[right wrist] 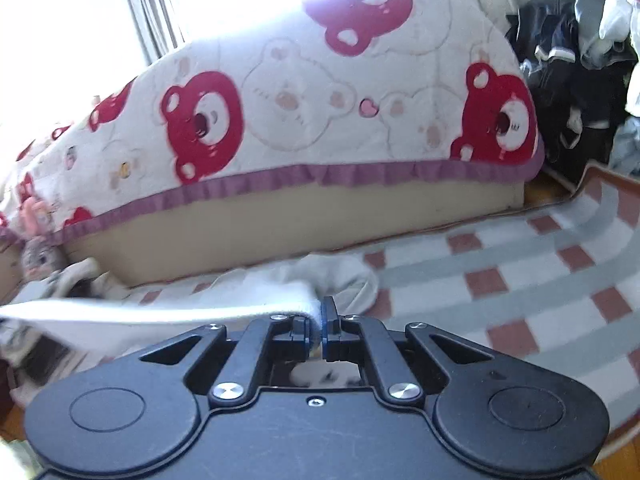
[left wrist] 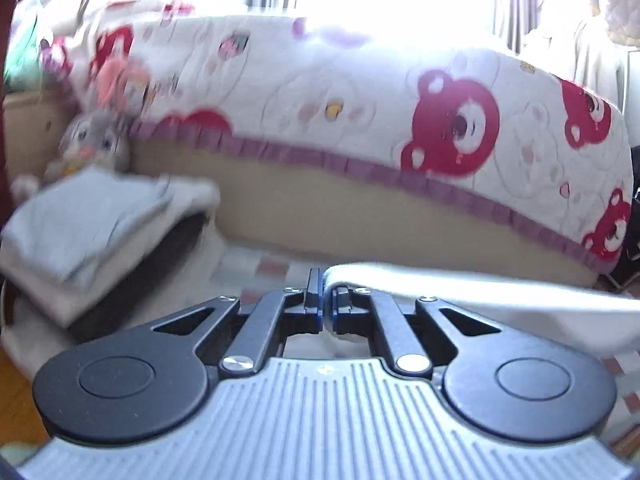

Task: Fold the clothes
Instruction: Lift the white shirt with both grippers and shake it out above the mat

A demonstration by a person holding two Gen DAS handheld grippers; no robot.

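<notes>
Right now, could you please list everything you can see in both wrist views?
white garment: one, stretched between both grippers above the rug.
bear-print quilt: one, white with red bears and purple trim, draped over the bed.
checked rug: one, white, grey and red, on the floor.
folded clothes: one stack, grey on cream, at left.
stuffed toy: one, grey, behind the stack.
dark clothes pile: one, black and white, right of the bed.
left gripper: black, shut on the garment.
right gripper: black, shut on the garment.

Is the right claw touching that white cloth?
Touching. The right wrist view shows the right gripper shut on the white cloth's edge.
</notes>
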